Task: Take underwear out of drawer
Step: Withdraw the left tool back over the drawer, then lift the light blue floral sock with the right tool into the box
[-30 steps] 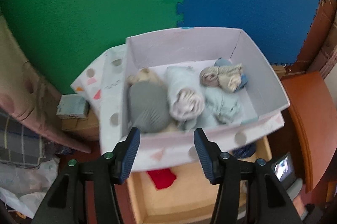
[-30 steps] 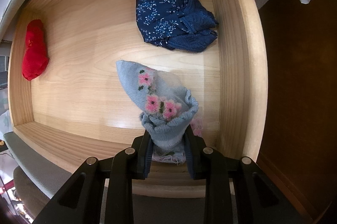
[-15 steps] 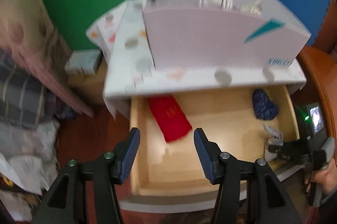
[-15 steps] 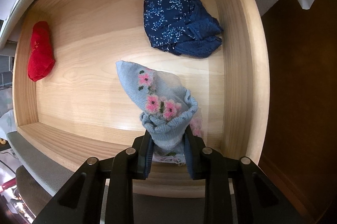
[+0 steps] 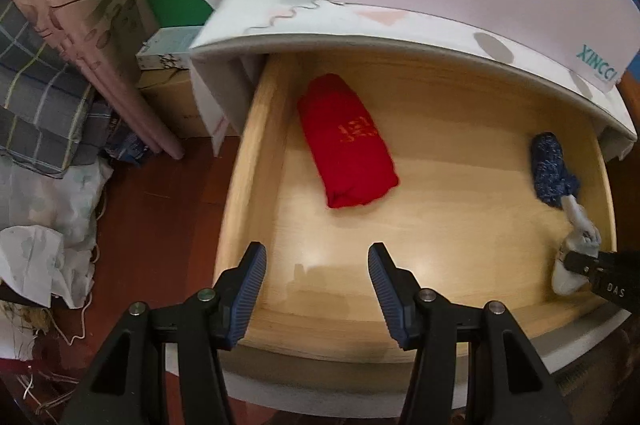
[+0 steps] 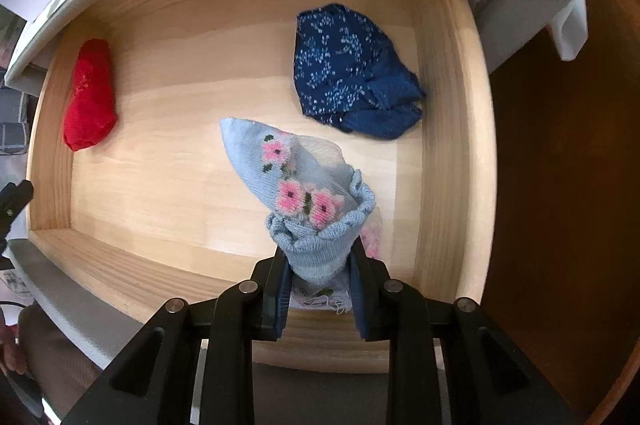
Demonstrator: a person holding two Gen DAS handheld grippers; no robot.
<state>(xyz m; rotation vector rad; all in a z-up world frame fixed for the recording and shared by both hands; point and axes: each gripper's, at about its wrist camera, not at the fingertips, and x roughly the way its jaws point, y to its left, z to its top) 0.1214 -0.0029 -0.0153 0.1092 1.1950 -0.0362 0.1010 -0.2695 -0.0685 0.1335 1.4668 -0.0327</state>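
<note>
Wooden drawer (image 6: 452,129) open; right gripper (image 6: 320,289) clamps pale-blue flowered piece (image 6: 296,193), not lifted clear. Red roll (image 5: 346,141) and navy piece (image 6: 352,73) remain. Left gripper (image 5: 316,289) wide, empty.

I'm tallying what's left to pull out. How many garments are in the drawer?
3. A red one lies at the drawer's left, a navy one at the back right, and a light blue floral one is pinched in the right tongs. None seem hidden.

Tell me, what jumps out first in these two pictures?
The right gripper pinches a pale blue knit piece with pink flowers near the open wooden drawer's front right corner. A bright red folded garment lies toward its left side, a navy speckled one at back right.
</note>
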